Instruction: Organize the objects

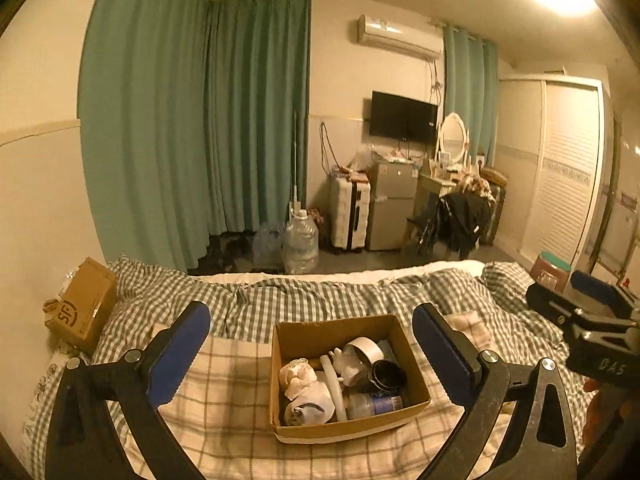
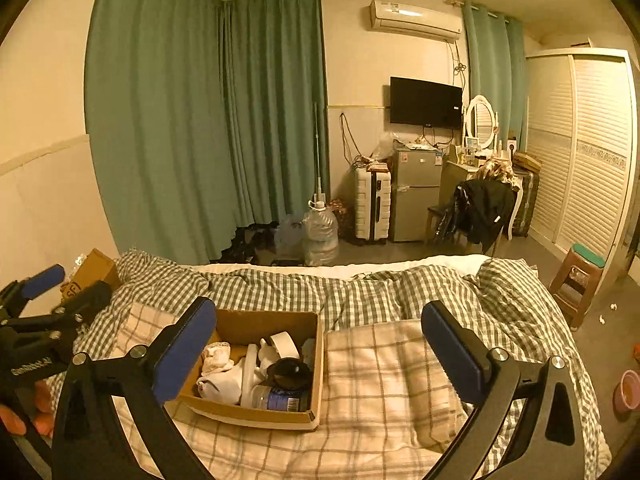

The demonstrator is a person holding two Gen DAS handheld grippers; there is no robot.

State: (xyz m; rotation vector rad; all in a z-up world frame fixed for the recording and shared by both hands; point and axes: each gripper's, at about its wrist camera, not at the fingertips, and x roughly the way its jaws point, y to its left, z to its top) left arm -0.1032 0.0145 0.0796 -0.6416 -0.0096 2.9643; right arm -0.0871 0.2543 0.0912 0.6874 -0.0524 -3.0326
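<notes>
An open cardboard box [image 1: 416,376] sits on a beige checked blanket [image 1: 224,412] on the bed. It holds a tape roll [image 1: 366,348], a black cup [image 1: 386,374], a small bottle [image 1: 372,404], white cloths [image 1: 310,394] and other small items. My left gripper [image 1: 312,340] is open and empty, held above and just behind the box. My right gripper [image 2: 320,336] is open and empty, with the box [image 2: 316,364] below its left finger. Each gripper shows at the edge of the other's view.
A second cardboard box [image 1: 86,304] lies at the bed's left by the wall. A green checked duvet [image 1: 320,292] covers the far bed. A stool [image 2: 578,276] stands right of the bed. Water jug [image 2: 320,236], suitcase, fridge and dresser stand beyond.
</notes>
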